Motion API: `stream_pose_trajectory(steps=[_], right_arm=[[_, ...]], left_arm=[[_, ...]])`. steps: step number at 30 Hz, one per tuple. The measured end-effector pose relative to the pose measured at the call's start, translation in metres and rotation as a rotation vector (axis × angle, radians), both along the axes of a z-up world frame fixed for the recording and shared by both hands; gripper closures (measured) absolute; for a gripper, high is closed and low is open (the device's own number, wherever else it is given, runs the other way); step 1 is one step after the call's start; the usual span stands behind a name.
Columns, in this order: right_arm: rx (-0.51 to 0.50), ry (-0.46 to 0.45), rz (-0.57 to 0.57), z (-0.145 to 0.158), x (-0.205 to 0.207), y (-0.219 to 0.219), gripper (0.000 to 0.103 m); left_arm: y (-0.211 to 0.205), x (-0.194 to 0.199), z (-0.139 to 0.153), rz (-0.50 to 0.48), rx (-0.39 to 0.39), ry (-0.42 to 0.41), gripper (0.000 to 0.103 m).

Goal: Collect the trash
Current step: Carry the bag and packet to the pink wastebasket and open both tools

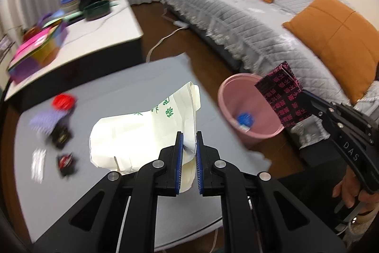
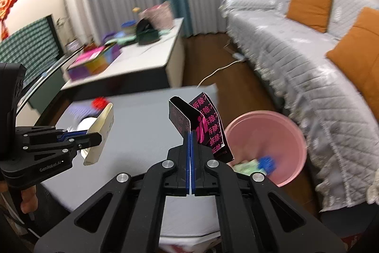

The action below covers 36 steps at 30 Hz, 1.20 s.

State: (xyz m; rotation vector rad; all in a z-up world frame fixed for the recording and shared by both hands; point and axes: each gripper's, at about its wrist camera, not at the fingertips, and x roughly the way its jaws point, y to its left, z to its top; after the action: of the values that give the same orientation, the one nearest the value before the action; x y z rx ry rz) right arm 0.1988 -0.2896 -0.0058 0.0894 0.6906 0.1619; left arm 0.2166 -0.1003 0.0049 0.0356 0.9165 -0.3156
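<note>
While both pieces of trash are carried over the grey table (image 1: 146,77), the transport step is judged under way. The left tongs (image 1: 189,146) are clamped on a cream paper bag (image 1: 142,129); the right tongs (image 2: 191,141) are shut tight on a black-and-pink wrapper (image 2: 208,132). The pink bin (image 2: 267,146), at three o'clock of the table, should be reached before release.

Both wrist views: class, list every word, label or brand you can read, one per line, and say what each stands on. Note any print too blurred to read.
"DAS": on the right gripper.
"GenRobot.AI": on the left gripper.
"拆除": pink, repeated on the black wrapper.
Green characters on the white paper bag: too blurred to read.
Print on the small packets on the grey table: blurred, unreadable.
</note>
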Motion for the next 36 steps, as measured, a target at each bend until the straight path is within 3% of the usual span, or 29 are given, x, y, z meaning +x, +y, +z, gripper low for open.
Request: stream_pose_trajectory(steps=[5, 13, 19, 29, 36], right_arm=[[0.038, 0.0, -0.085, 0.007, 0.022, -0.035, 0.102], [0.096, 0.03, -0.232, -0.019, 0.052, -0.09, 0.102], [0.111, 0.112, -0.292, -0.054, 0.069, -0.121, 0.102], [0.111, 0.139, -0.344, -0.064, 0.076, -0.138, 0.102], [0.099, 0.193, -0.36, -0.077, 0.088, -0.145, 0.102]], left_arm=[[-0.051, 0.037, 0.013, -0.141, -0.102, 0.019, 0.093], [-0.12, 0.071, 0.007, -0.244, -0.081, 0.019, 0.093], [-0.144, 0.088, -0.015, -0.271, -0.107, 0.063, 0.093], [-0.183, 0.113, -0.045, -0.296, -0.159, 0.127, 0.093], [-0.2, 0.126, -0.056, -0.308, -0.143, 0.145, 0.093]])
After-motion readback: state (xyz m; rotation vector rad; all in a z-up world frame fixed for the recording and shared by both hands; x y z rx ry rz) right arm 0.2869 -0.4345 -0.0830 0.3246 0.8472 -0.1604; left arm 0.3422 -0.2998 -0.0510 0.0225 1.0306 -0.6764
